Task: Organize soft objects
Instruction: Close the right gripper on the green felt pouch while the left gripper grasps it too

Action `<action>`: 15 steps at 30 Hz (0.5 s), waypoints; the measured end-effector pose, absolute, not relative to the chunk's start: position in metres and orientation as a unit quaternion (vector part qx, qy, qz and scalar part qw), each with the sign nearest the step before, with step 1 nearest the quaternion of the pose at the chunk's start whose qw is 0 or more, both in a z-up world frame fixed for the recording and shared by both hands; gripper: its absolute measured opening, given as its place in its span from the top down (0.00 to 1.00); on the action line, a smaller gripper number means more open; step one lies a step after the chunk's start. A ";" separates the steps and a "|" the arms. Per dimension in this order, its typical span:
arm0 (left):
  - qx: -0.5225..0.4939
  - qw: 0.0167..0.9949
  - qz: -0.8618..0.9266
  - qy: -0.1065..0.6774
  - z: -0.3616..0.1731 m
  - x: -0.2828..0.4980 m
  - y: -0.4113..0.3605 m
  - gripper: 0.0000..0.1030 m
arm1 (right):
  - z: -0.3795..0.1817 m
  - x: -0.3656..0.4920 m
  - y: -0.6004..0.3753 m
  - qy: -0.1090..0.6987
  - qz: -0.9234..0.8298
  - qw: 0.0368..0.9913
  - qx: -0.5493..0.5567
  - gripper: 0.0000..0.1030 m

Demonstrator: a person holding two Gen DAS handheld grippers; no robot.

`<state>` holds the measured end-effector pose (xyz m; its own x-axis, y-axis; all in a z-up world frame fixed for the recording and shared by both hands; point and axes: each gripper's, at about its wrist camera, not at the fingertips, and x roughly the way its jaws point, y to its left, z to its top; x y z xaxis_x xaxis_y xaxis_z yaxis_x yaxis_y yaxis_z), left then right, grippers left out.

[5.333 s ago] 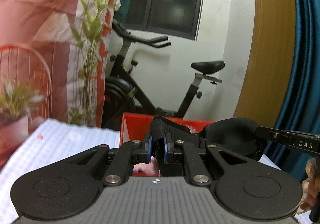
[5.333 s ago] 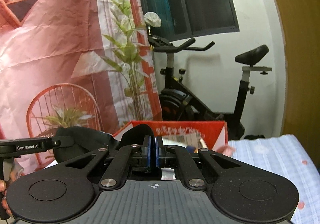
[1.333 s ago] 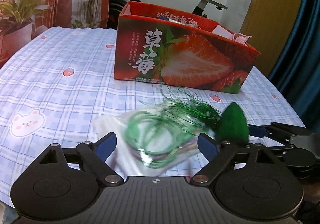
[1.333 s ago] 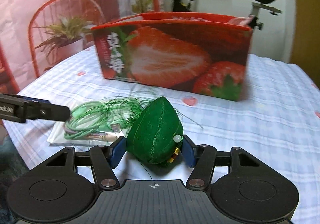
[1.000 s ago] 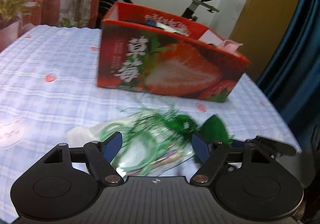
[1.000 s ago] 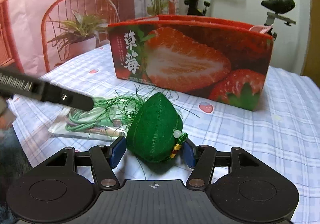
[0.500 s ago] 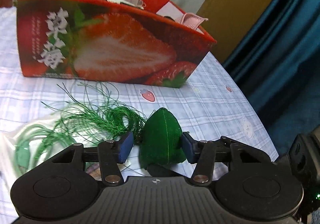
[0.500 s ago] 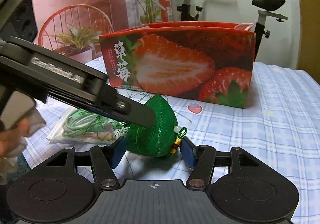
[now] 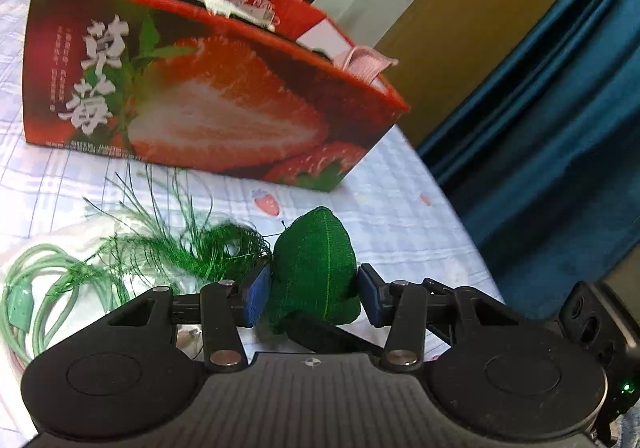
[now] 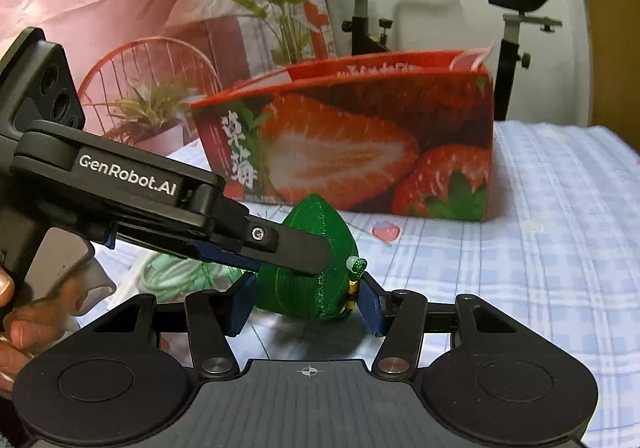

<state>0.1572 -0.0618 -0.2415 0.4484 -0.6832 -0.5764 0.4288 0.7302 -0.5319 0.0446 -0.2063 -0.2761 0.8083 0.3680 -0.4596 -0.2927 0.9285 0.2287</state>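
- The green pouch (image 9: 316, 268) is sitting on the counter (image 10: 540, 248), before the strawberry box (image 10: 352, 155).
- Left hand-held gripper (image 9: 312, 294) and right hand-held gripper (image 10: 306, 298) are both bracketing it, pads touching; firm clamping unclear.

Strawberry box (image 9: 208, 87) walls off the tablecloth (image 10: 560, 248) ahead.

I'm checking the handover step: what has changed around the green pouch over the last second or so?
The left gripper swung from the bagged green cord over to the green pouch and narrowed around it; whether its pads press it cannot be told. The right gripper kept the pouch between its fingers. The strawberry box and the cord stayed put.
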 end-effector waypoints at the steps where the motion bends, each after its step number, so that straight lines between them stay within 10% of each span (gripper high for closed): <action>1: -0.161 0.838 -0.334 0.402 -0.237 0.157 -0.058 0.52 | -0.272 0.043 -0.205 0.250 0.175 0.950 0.069 0.51; 15: -0.155 0.878 -0.356 0.279 -0.130 0.184 -0.057 0.52 | -0.168 0.072 -0.210 0.151 0.188 0.970 0.017 0.53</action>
